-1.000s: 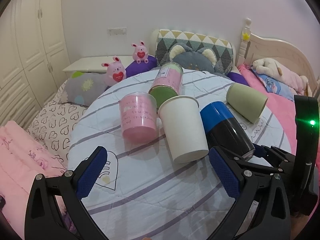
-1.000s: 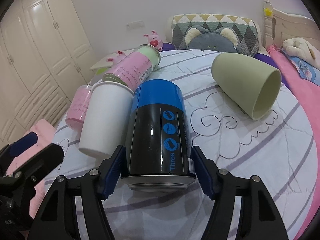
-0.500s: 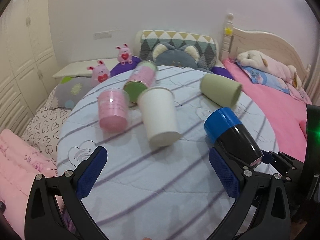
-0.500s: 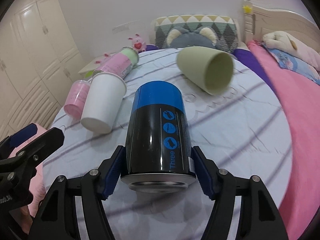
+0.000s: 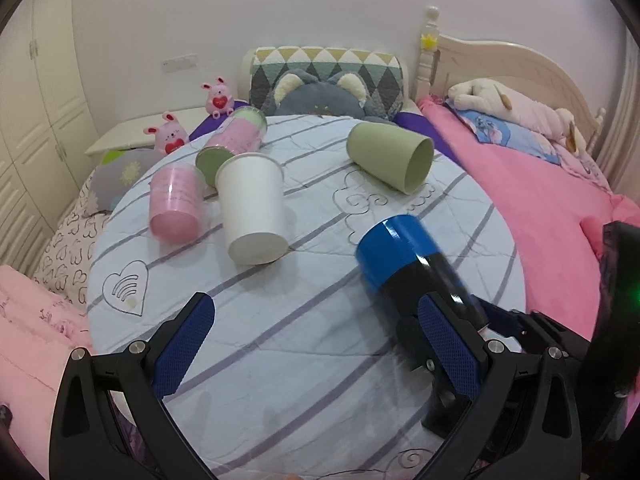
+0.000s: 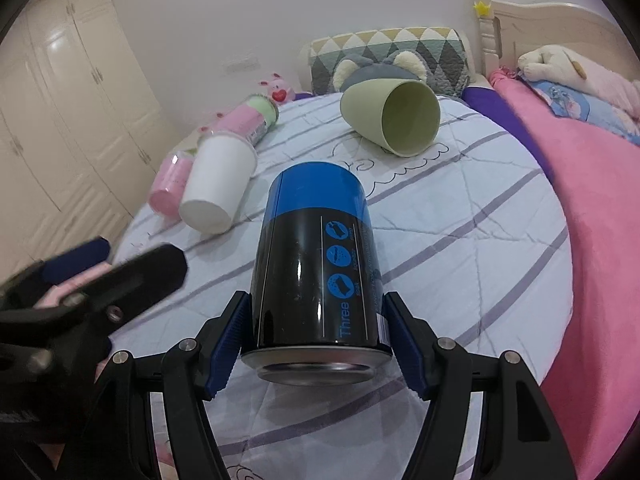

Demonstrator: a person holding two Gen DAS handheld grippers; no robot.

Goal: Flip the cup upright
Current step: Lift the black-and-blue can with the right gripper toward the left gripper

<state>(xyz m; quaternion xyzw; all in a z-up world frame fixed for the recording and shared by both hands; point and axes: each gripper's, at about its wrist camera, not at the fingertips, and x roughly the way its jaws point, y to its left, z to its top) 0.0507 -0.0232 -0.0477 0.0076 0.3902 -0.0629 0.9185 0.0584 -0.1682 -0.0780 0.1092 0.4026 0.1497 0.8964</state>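
My right gripper [image 6: 316, 344] is shut on a blue-and-black cup [image 6: 316, 264] and holds it above the round table [image 6: 500, 220], its blue end pointing away. The cup also shows in the left wrist view [image 5: 404, 264], tilted, at the right. My left gripper [image 5: 316, 344] is open and empty over the table's near part. A white paper cup [image 5: 252, 208], a pink cup [image 5: 176, 204], a pink-and-green cup [image 5: 236, 138] and a pale green cup [image 5: 390, 156] lie on their sides on the table.
The table [image 5: 280, 340] has a striped light cloth. A bed with a pink cover [image 5: 552, 208] runs along the right. Cushions and plush toys [image 5: 320, 92] sit behind the table. White wardrobes [image 6: 60, 120] stand at the left.
My right gripper has lifted the blue-and-black cup off the table and drawn it back and to the right, away from the white cup. My left gripper has pulled back too and stays open.
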